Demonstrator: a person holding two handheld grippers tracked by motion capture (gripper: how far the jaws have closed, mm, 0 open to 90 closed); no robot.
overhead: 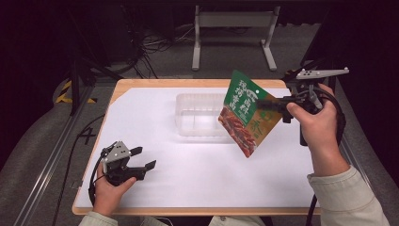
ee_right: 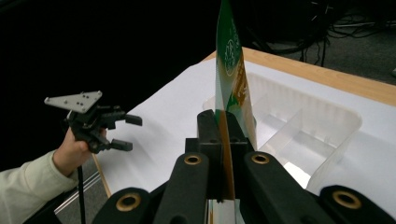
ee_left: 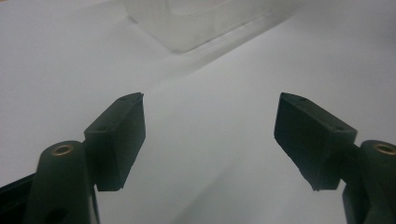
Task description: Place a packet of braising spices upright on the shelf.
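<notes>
Nearest, at lower left, the left gripper (overhead: 143, 158) rests wide open and empty. Right gripper (overhead: 265, 105) clamps a green-and-red printed snack pouch (overhead: 244, 113) aloft, right of centre, over the clear plastic divided tray (overhead: 194, 115). Probably placing; next, lower it into a compartment.

Light wooden-edged table (overhead: 123, 86), carrying a white sheet covering (overhead: 155, 122) lying flat across most of its top; clear plastic divided tray (overhead: 197, 117) sitting on the sheet, toward the far side.
</notes>
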